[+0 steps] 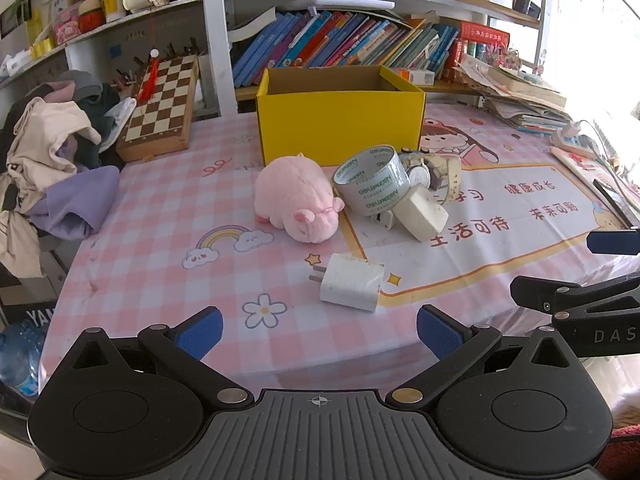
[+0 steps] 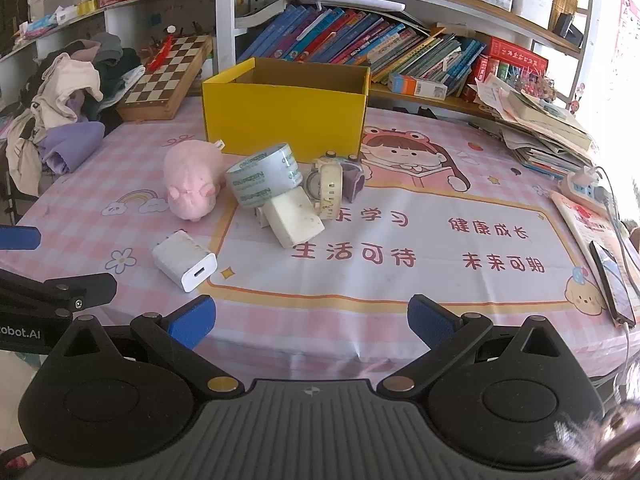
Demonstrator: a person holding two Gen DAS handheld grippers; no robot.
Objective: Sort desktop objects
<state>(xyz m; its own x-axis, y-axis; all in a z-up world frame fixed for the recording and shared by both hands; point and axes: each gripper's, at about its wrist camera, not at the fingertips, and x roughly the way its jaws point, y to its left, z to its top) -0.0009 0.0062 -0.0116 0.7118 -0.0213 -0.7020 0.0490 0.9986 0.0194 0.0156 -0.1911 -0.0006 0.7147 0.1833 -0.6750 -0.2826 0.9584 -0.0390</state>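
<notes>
My left hand-held gripper [image 1: 319, 330] is released, its blue pads spread wide with nothing between them, hovering over the near edge of the table [image 1: 168, 216]. My right hand-held gripper [image 2: 312, 322] is released too, jaws wide and empty, just beside the left one.

Straight ahead of the left hand-held gripper, closest of all, lies a white charger [image 1: 352, 286] on its side, prongs pointing left; from the right hand-held gripper it sits ahead and to the left. Beyond it is a pink plush pig [image 1: 298, 198], lying flat on the checked cloth. Just right of the pig a roll of clear tape [image 1: 372, 180] stands tilted, leaning on a cream-coloured block adapter [image 1: 422, 216] that touches it from below. Behind those two, a cluster of watches [image 2: 332, 184] rests against the tape roll; I cannot tell exactly how many.

Farther ahead of both grippers stands an open yellow box [image 1: 340, 120], upright; I see nothing in it from here. Far left of it a chessboard [image 1: 162, 106] leans near a heap of clothes [image 1: 52, 160].
</notes>
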